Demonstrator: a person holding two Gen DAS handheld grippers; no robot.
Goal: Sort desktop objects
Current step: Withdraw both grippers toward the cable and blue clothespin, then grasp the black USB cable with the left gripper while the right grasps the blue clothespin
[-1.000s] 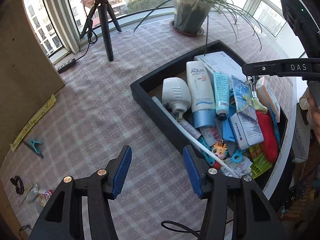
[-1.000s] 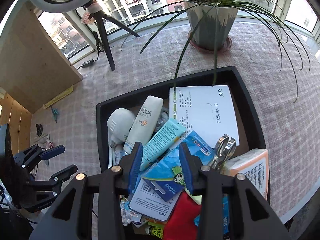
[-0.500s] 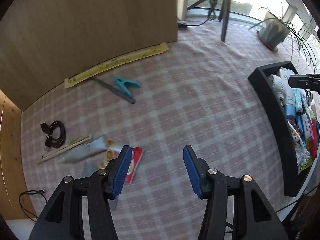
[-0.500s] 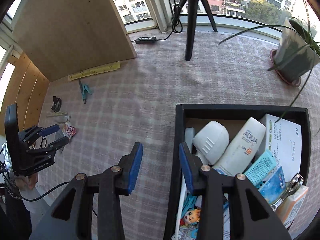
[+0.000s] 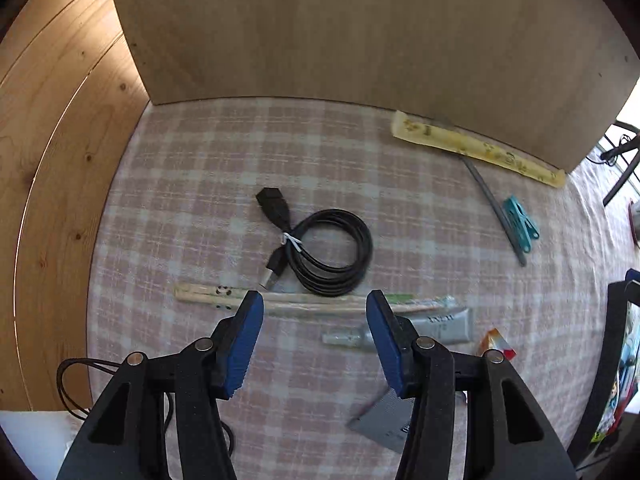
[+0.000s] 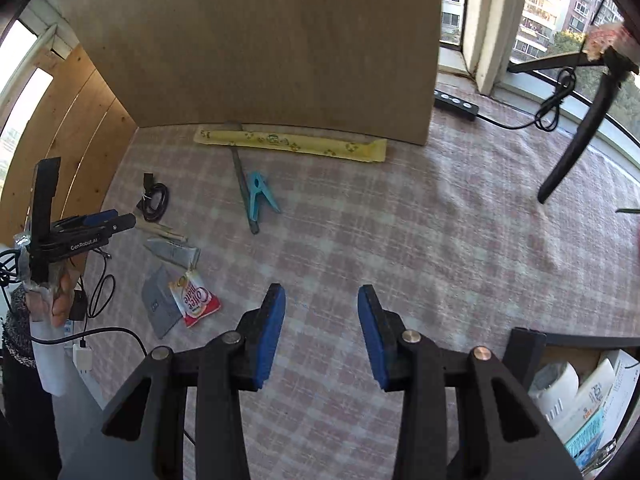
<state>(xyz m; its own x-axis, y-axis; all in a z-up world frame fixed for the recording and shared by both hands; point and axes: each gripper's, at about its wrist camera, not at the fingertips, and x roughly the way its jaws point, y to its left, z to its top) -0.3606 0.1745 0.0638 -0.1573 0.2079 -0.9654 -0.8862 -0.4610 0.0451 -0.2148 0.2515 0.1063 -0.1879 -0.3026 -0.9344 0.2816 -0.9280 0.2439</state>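
Note:
My left gripper (image 5: 314,304) is open and empty, hovering just above wrapped chopsticks (image 5: 304,303) and a grey tube (image 5: 440,326). A coiled black cable (image 5: 328,252) lies just beyond them. A red sachet (image 5: 496,344) and a grey card (image 5: 384,420) lie to the right. My right gripper (image 6: 322,300) is open and empty over bare checked cloth. In the right wrist view the left gripper (image 6: 100,220) shows at far left above the chopsticks; the sachet (image 6: 196,300) lies left of my right fingers.
A teal clothes peg (image 6: 260,194) and grey stick (image 6: 244,184) lie mid-table; a yellow wrapper (image 6: 292,144) lies against the brown board (image 6: 260,40). The black tray (image 6: 528,338) of sorted items stands at lower right. A tripod leg (image 6: 576,140) and power strip (image 6: 456,105) stand at back right.
Both grippers have swung left, away from the black tray. The left one now hovers over the cable, chopsticks and tube; the right one is over bare cloth. Both stay open.

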